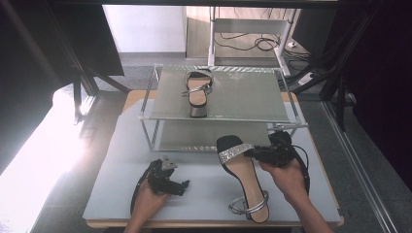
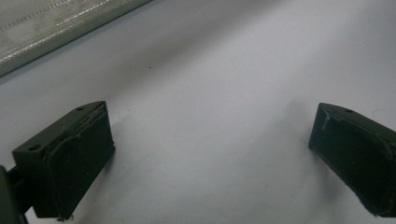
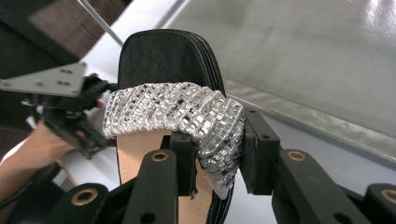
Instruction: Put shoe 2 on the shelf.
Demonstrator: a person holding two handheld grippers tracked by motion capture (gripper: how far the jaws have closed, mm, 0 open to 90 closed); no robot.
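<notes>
A black sandal (image 1: 243, 179) with a rhinestone toe strap (image 1: 235, 152) and a silver ankle ring hangs above the grey table mat, toe pointing at the rack. My right gripper (image 1: 253, 153) is shut on the right end of that sparkling strap (image 3: 182, 112), whose bunched end is pinched between the pads (image 3: 218, 154). The matching sandal (image 1: 198, 92) lies on the top shelf of the metal rack (image 1: 272, 114). My left gripper (image 1: 183, 186) rests low at the front left with its jaws wide open over bare mat (image 2: 210, 135). The left gripper (image 3: 65, 107) also shows beyond the toe in the right gripper view.
The two-tier rack stands at the back of the grey mat (image 1: 121, 165), and its lower shelf (image 1: 194, 136) is bare. A corner of the rack's mesh (image 2: 51, 23) shows in the left gripper view. Cables and a white stand (image 1: 262, 39) lie on the floor behind.
</notes>
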